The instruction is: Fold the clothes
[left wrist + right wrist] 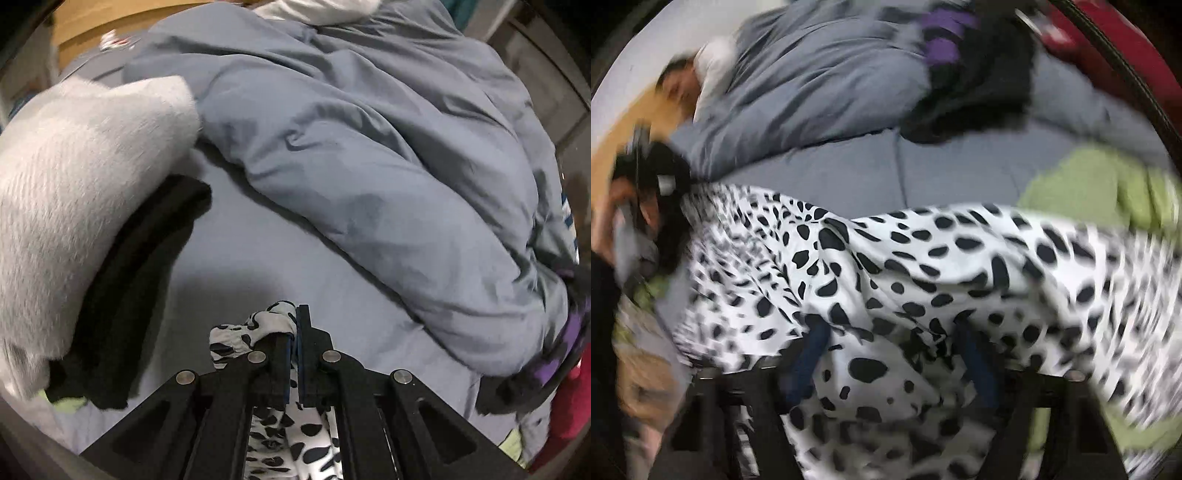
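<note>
A white garment with black spots (886,266) lies spread across the grey-blue bed sheet (857,173) in the blurred right wrist view. My left gripper (295,325) is shut on a bunched edge of this spotted garment (255,328), which hangs down under its fingers. My right gripper (897,339) has its blue-padded fingers (812,350) wide apart, and the spotted cloth drapes over and between them. The left gripper also shows at the far left of the right wrist view (653,177), at the garment's other end.
A rumpled grey-blue duvet (369,166) fills the back of the bed. A folded stack, fuzzy white (74,177) over black (140,258), sits left. A black and purple garment (960,62), a green garment (1100,181) and a red item (1108,55) lie right.
</note>
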`<state>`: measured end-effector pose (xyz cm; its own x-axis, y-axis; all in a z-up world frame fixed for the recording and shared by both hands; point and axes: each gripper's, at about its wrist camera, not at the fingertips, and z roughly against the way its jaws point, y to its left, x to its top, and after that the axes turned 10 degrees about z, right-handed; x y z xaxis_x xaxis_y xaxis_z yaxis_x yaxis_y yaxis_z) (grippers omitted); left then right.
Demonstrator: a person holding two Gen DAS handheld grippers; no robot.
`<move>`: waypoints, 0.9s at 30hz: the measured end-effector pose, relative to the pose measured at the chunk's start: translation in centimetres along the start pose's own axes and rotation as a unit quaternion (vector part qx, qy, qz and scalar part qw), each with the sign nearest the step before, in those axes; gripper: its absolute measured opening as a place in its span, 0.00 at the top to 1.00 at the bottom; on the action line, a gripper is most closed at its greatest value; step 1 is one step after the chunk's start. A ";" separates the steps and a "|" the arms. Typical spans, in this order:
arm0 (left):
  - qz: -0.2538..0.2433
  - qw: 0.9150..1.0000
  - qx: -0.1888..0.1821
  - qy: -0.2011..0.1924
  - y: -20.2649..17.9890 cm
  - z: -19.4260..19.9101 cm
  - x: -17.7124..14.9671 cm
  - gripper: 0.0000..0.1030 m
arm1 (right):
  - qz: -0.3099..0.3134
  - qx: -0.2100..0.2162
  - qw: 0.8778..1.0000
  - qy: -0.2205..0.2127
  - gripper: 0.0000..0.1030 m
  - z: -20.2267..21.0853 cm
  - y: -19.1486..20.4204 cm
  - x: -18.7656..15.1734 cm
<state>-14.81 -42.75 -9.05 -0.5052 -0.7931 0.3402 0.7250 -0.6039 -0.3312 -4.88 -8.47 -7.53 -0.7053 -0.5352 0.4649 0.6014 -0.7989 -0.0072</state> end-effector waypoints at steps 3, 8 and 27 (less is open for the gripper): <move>-0.023 1.000 0.003 0.015 -0.4 -0.2 0.4 0.98 | 0.010 -0.031 0.999 -0.013 0.96 1.1 -1.6 1.2; -0.032 0.998 0.005 0.049 -1.6 -0.9 1.3 0.98 | -0.100 -0.138 0.978 -0.123 0.96 9.0 -9.4 5.3; -0.144 0.971 -0.171 0.086 -1.6 5.4 -2.8 0.34 | -0.013 -0.100 0.993 -0.054 0.25 6.9 -2.1 -0.1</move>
<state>-11.98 -39.11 -4.71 -0.7560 -0.5717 0.3188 0.3600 -0.7698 -0.5270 -3.47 -4.86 -1.50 -0.6692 -0.4895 0.5591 0.4894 -0.8565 -0.1640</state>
